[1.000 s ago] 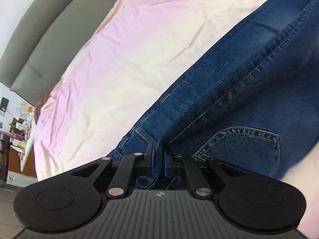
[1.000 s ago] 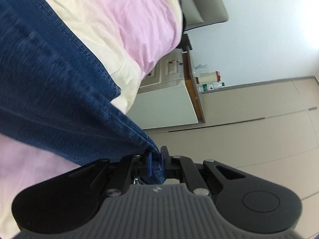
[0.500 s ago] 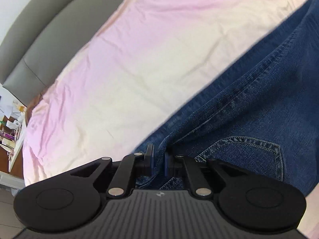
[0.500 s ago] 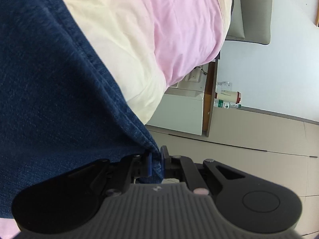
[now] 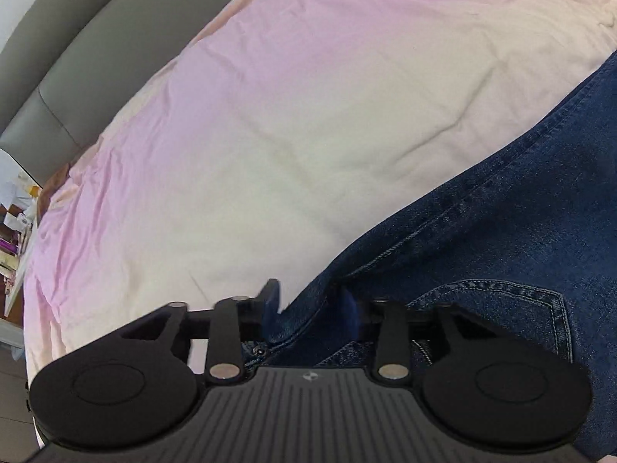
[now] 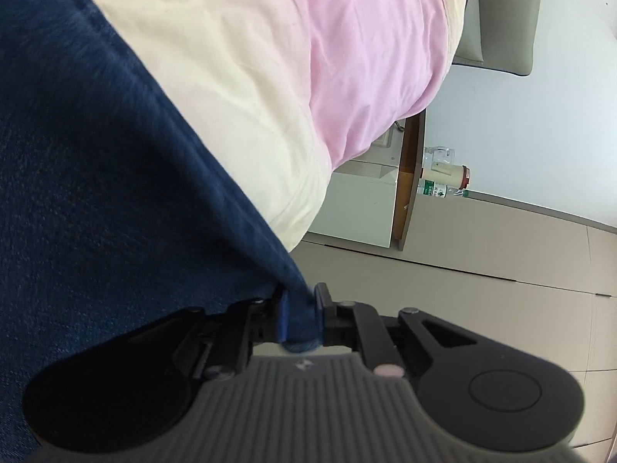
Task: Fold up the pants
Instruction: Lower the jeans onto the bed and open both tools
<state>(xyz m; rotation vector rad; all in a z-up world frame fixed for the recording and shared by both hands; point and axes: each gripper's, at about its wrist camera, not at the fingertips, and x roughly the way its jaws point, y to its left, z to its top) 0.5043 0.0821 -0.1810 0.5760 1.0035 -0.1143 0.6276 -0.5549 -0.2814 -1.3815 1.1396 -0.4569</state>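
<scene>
Pants [image 5: 501, 239] of dark blue denim lie on a bed, seen from both wrist cameras. Left hand-held gripper [image 5: 310, 305]: jaws opening, spread wide, with a fold of the waist edge between the two blue pads; the left pad [image 5: 270, 303] stands clear of the cloth over the sheet, the right pad sits against the denim without squeezing it. A small button or rivet shows just below the fold, and a back pocket [image 5: 501, 301] with curved stitching lies just right of the fingers. Right hand-held gripper [image 6: 300, 318]: jaws opening, a bunched corner of the pants [image 6: 115, 193] between the pads, which touch the cloth on both sides; whether they grip it or only flank it cannot be told. Beyond the hand-held grippers, the denim spreads over a pink-and-cream bedsheet [image 5: 270, 115], which is lightly creased. A grey padded headboard [image 5: 96, 38] curves along the far edge of the bed. Right wrist view: past the mattress corner stand a white bedside cabinet [image 6: 358, 208] with a wooden top, bottles [image 6: 443, 179] on it, a pale wall and a tiled floor [image 6: 501, 262].
</scene>
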